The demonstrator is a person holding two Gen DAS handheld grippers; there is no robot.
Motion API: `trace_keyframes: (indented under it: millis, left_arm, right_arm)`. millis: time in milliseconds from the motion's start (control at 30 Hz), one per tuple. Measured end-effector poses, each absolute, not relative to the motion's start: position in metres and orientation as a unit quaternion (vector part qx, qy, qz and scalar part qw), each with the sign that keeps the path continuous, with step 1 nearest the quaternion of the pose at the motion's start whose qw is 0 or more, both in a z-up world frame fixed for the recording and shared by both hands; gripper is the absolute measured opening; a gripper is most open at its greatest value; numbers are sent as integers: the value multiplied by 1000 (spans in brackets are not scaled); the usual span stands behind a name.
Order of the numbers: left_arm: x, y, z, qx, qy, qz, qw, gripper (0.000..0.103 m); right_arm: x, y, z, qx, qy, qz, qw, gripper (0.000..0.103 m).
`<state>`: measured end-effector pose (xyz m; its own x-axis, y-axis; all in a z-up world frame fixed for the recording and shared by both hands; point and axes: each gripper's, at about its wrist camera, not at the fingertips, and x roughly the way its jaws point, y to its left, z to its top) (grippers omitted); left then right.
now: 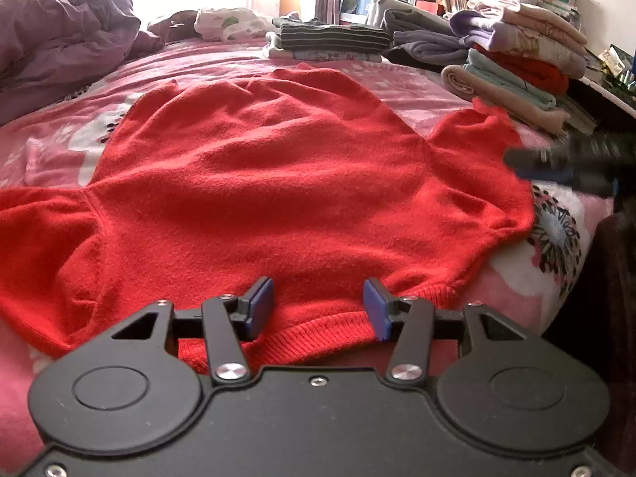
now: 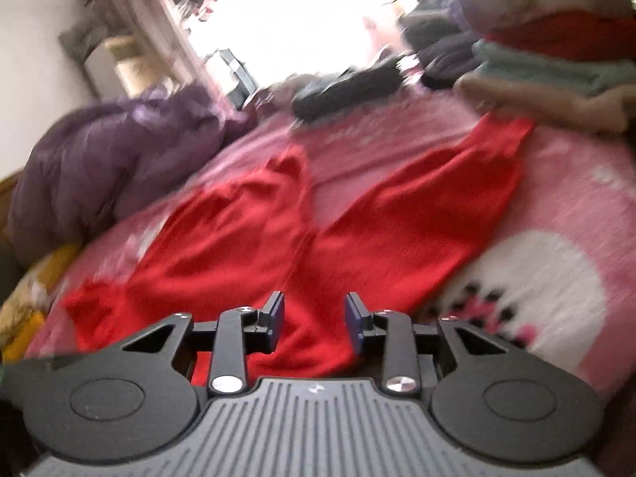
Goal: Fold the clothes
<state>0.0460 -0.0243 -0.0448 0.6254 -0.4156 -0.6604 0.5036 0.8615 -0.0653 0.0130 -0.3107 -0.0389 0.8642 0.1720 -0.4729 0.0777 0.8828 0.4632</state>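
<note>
The red sweater lies spread flat on the pink bedspread — sleeves out to either side, ribbed hem nearest me, nothing folded over yet. Beyond the sweater's neck end sit finished piles: a striped stack and a taller stack of folded clothes by its right sleeve. The left gripper hovers at the hem, jaws parted with nothing pinched. The right gripper is over the sweater's right side — jaws also apart, empty. The whole fold remains.
</note>
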Motion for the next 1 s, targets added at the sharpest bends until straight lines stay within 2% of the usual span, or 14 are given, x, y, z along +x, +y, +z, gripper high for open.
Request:
trace_keyframes:
  millis: [300, 400, 433, 467, 500, 533, 600, 667, 800, 1000]
  left_arm:
    - [47, -27, -47, 63, 352, -252, 899, 52]
    - [48, -25, -47, 58, 357, -255, 897, 53]
    - [49, -24, -46, 56, 359, -257, 896, 53]
    - [50, -23, -45, 55, 361, -259, 894, 53]
    - [50, -22, -43, 52, 363, -262, 893, 53]
    - [49, -19, -40, 46, 361, -264, 893, 53]
    - [50, -11, -30, 21, 345, -267, 900, 53]
    - [63, -1, -20, -7, 338, -262, 904, 53]
    - [95, 19, 0, -60, 324, -247, 911, 53]
    - [192, 53, 31, -107, 286, -226, 925, 52]
  right_arm:
    - [74, -379, -31, 241, 214, -26, 946, 37]
    - [104, -405, -48, 249, 243, -69, 935, 44]
    - [112, -415, -57, 254, 261, -89, 927, 38]
    - [112, -419, -57, 261, 260, -93, 925, 24]
    - [111, -420, -55, 269, 254, -91, 925, 24]
    - [110, -422, -52, 277, 247, -90, 924, 25]
    - [107, -426, -47, 292, 235, -87, 923, 39]
    - [107, -424, -41, 299, 227, -73, 924, 43]
    - [141, -393, -27, 276, 258, 7, 926, 43]
    - [205, -336, -10, 236, 285, 83, 925, 44]
